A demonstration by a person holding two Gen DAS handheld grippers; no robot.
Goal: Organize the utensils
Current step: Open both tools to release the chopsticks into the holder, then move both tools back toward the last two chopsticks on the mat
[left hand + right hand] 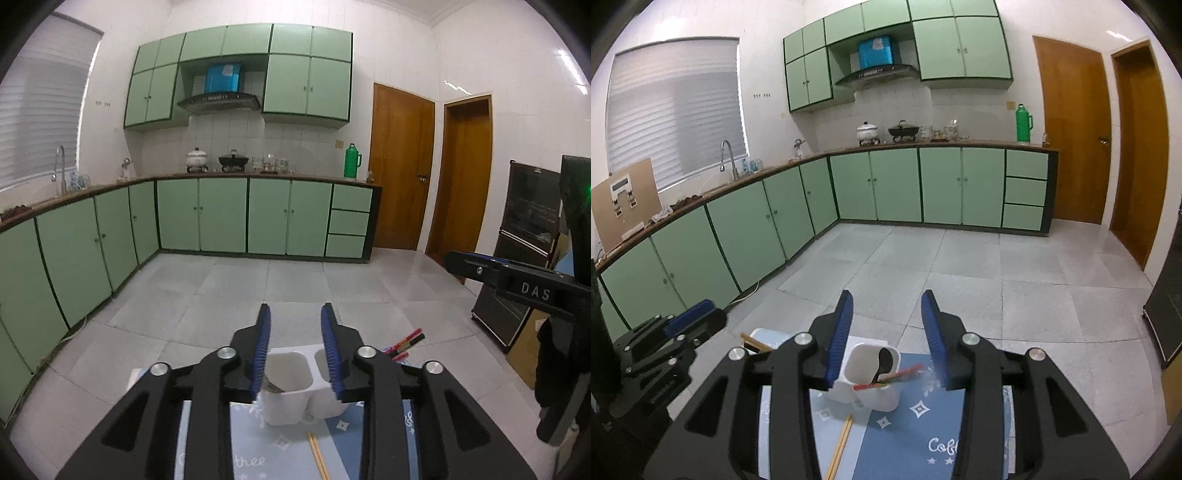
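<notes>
**Both grippers empty above utensil holder**

Wooden chopsticks (839, 446) lay on the blue mat (908, 435), tips just beside the white two-compartment holder (875, 397). Holder contained a black spoon (883, 363) and red chopsticks (894, 380). Left gripper (295, 317) and right gripper (886, 304) each stood partly open, nothing between the pads. Beyond: tiled floor, green cabinets (269, 216).

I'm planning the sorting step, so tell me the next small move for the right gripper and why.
Probably lower the right gripper onto the pair of wooden chopsticks lying loose on the blue mat. Its jaws stand open and empty, the white holder just beyond already holds a dark spoon and red chopsticks, and the wooden pair looks like the only utensil left out.
</notes>
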